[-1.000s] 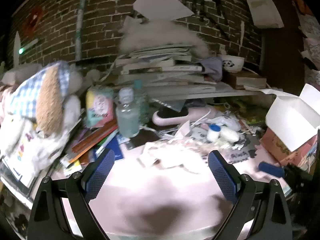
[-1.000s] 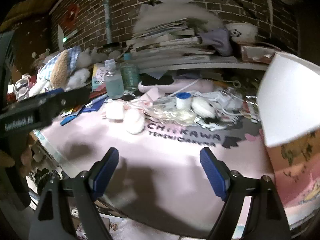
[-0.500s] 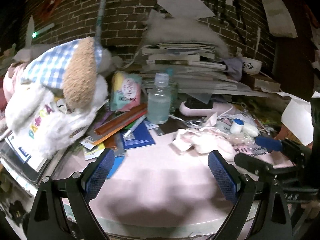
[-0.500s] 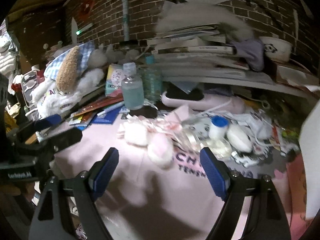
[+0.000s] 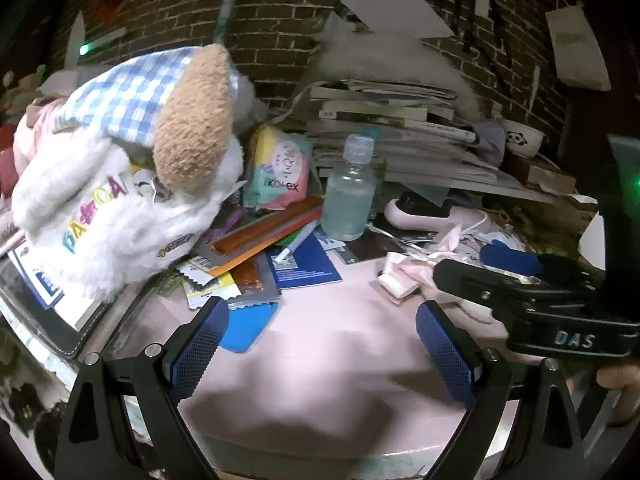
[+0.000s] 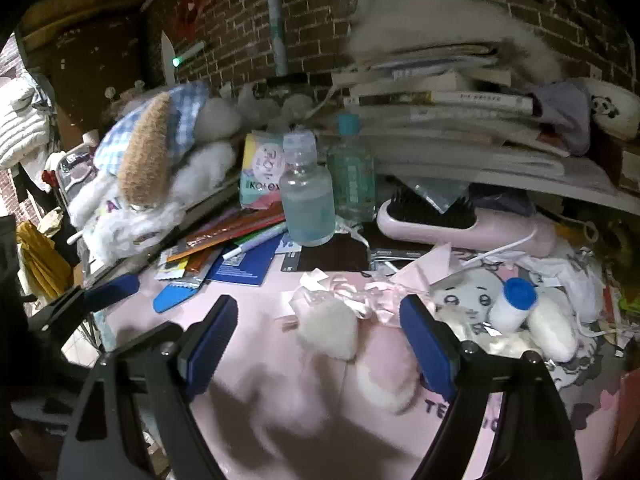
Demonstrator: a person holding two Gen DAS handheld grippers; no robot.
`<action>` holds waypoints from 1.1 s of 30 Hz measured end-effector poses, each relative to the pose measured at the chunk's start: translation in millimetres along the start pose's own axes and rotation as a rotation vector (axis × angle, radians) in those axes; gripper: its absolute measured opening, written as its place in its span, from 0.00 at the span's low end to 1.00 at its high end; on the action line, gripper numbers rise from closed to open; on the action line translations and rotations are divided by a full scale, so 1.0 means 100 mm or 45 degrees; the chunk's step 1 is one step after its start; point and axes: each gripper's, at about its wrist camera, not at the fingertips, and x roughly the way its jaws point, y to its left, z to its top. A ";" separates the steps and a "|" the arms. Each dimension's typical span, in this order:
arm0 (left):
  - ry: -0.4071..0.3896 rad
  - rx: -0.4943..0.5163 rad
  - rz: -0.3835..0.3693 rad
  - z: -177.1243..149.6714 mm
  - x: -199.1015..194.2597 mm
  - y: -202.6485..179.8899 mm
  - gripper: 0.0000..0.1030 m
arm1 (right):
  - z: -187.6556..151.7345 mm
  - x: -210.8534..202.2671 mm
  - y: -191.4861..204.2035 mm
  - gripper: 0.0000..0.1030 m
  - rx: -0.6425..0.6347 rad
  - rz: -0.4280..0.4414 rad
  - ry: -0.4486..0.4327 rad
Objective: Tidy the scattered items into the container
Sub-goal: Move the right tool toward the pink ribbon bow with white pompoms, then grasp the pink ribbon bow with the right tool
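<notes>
Clutter lies on a pink mat [image 5: 332, 320]. My left gripper [image 5: 322, 348] hovers open over bare mat, with nothing between its fingers. A blue booklet [image 5: 304, 264], a pen [image 5: 296, 244] and orange packets [image 5: 264, 232] lie just ahead of it. My right gripper [image 6: 320, 344] is open too, and a white fluffy pom-pom [image 6: 328, 330] lies on the mat between its fingertips, tied to pink ribbon [image 6: 360, 296]. A second pom-pom [image 6: 384, 384] is blurred by the right finger. Only a white corner of the box [image 5: 592, 236] shows.
A big white plush toy [image 5: 120, 168] fills the left. A clear bottle [image 6: 306, 200], a green bottle [image 6: 352, 176], a tissue pack [image 6: 262, 172] and a pink hairbrush [image 6: 460, 224] stand behind. A small blue-capped bottle [image 6: 514, 304] lies right. Stacked books [image 5: 392, 120] line the brick wall.
Both grippers swung left and moved in. The white box slid out of the right wrist view. The plush toy looms larger, and the pom-pom now lies between the right fingers.
</notes>
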 end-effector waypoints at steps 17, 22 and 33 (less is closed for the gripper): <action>0.041 -0.015 -0.031 -0.06 0.20 0.02 0.91 | 0.02 0.38 -0.28 0.79 0.132 -0.135 0.245; 0.046 -0.015 -0.035 -0.05 0.22 0.01 0.91 | 0.02 0.37 -0.29 0.77 0.134 -0.128 0.244; 0.042 -0.017 -0.038 -0.05 0.21 0.01 0.91 | -0.04 0.29 -0.23 0.45 0.086 -0.121 0.208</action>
